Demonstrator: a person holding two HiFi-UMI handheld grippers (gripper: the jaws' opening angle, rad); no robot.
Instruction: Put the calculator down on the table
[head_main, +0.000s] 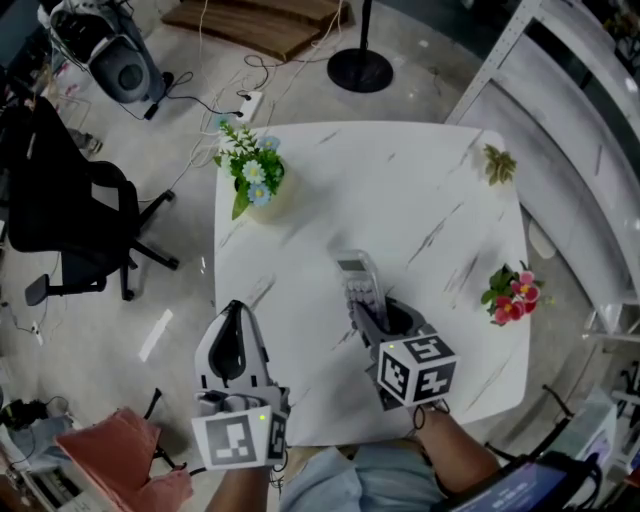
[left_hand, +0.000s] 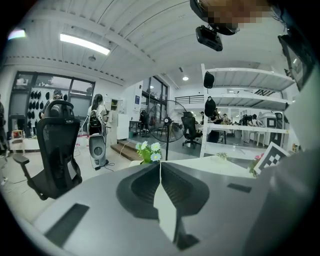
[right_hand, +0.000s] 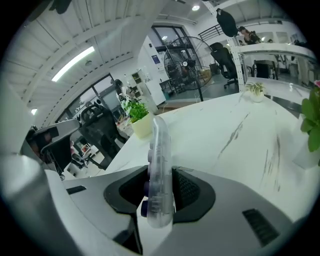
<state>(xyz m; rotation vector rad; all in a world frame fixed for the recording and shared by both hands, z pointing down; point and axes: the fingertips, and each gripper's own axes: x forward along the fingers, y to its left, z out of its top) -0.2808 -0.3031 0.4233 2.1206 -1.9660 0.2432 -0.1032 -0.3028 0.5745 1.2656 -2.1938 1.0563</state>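
Note:
The calculator (head_main: 361, 287) is a clear plastic slab with purple keys, held above the white marble table (head_main: 330, 190). My right gripper (head_main: 372, 315) is shut on its near end, and the rest sticks out toward the table's middle. In the right gripper view the calculator (right_hand: 159, 165) stands on edge between the two black pads, rising out of the jaws. My left gripper (head_main: 233, 340) hangs over the table's front left edge with its jaws pressed together and nothing in them; in the left gripper view the left gripper (left_hand: 160, 172) shows only a thin seam.
A pot of white and blue flowers (head_main: 252, 172) stands at the table's back left. A red flower pot (head_main: 511, 296) sits at the right edge and a small dried sprig (head_main: 499, 164) at the back right. A black office chair (head_main: 70, 215) stands left of the table.

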